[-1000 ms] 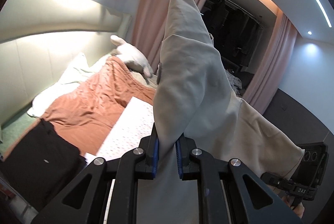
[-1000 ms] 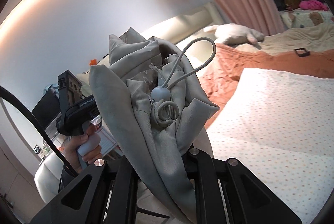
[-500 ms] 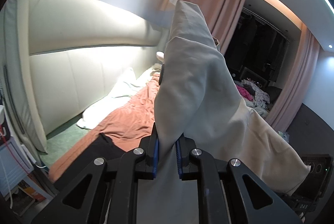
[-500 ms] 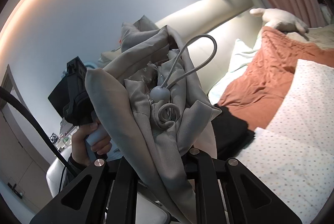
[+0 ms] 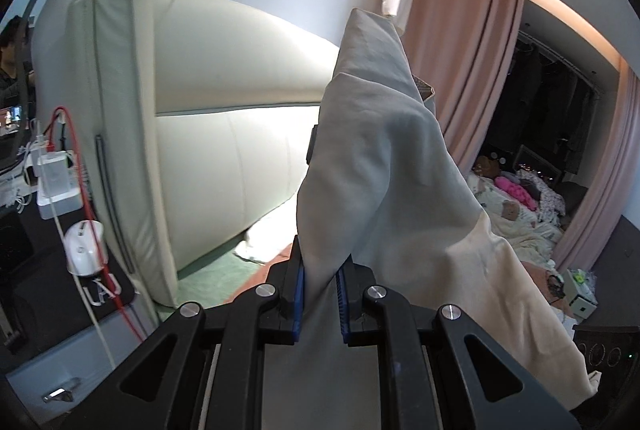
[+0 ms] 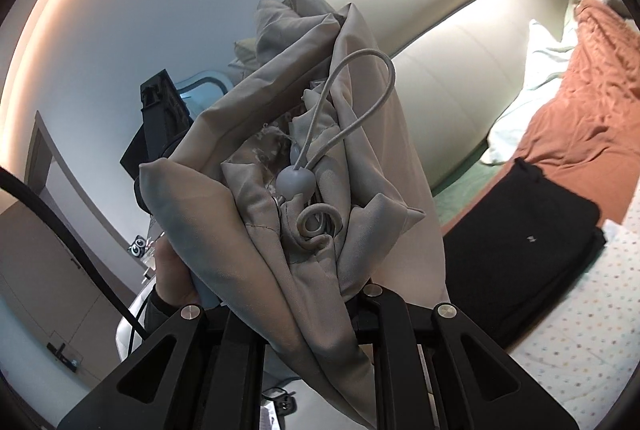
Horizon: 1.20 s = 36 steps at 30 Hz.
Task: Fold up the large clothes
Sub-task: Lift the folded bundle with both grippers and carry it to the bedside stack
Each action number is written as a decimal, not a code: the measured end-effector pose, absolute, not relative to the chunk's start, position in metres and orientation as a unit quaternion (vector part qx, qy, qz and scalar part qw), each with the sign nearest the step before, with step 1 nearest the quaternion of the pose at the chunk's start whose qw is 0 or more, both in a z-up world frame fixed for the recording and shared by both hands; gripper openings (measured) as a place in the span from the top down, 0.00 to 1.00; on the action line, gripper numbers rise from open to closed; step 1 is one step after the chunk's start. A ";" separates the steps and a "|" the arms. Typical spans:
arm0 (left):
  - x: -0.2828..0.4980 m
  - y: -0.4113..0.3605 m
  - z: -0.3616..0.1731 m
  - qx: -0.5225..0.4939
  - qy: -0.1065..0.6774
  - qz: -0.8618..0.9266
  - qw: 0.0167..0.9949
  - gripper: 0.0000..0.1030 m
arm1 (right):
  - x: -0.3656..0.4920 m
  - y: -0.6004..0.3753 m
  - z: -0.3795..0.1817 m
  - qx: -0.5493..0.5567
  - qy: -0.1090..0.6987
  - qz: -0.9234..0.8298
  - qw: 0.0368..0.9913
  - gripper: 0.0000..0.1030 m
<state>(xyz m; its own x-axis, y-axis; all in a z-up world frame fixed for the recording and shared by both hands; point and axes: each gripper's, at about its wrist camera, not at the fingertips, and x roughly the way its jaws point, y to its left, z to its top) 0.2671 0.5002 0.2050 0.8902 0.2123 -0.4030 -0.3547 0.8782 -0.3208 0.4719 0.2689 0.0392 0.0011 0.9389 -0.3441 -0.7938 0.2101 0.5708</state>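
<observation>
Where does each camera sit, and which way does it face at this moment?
Left wrist: sits behind the left tongs, which pinch the grey garment; it faces the padded headboard and the pink curtain. Only the tongs' black arms show.
Right wrist: sits behind the right tongs, hidden under bunched garment with a drawstring loop; it faces the bed, with its black folded clothes and orange blanket. The person's left hand shows.
Shared: the same garment and headboard.
</observation>
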 end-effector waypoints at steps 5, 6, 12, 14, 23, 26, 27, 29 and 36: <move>0.281 0.523 0.188 -0.191 0.205 0.179 0.943 0.86 | 0.495 0.301 0.018 0.121 0.370 0.635 0.668 0.91; 0.289 0.525 0.183 -0.190 0.210 0.183 0.941 0.86 | 0.504 0.309 0.013 0.124 0.378 0.638 0.659 0.91; 0.349 0.537 0.152 -0.185 0.242 0.189 0.934 0.86 | 0.557 0.342 -0.013 0.127 0.419 0.622 0.649 0.91; 0.373 0.540 0.143 -0.186 0.255 0.184 0.931 0.86 | 0.578 0.347 -0.020 0.132 0.429 0.616 0.648 0.91; 0.482 0.537 0.098 -0.153 0.314 0.200 0.915 0.86 | 0.673 0.352 -0.042 0.160 0.445 0.579 0.664 0.91; 0.513 0.538 0.081 -0.150 0.332 0.204 0.909 0.86 | 0.700 0.343 -0.057 0.168 0.452 0.560 0.674 0.91; 0.523 0.538 0.074 -0.149 0.336 0.206 0.907 0.86 | 0.708 0.340 -0.064 0.172 0.456 0.554 0.676 0.91; 0.539 0.537 0.058 -0.144 0.347 0.210 0.903 0.85 | 0.721 0.329 -0.080 0.183 0.465 0.540 0.677 0.91; 0.553 0.552 0.001 -0.154 0.390 0.232 0.878 0.81 | 0.750 0.321 -0.144 0.183 0.516 0.472 0.691 0.91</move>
<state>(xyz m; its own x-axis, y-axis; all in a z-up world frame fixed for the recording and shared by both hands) 0.5528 0.5521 0.0005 0.5885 0.2873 -0.7558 -0.5271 0.8451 -0.0891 0.7502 0.3215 -0.1444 0.0229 0.8411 -0.5404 -0.4633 0.4879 0.7398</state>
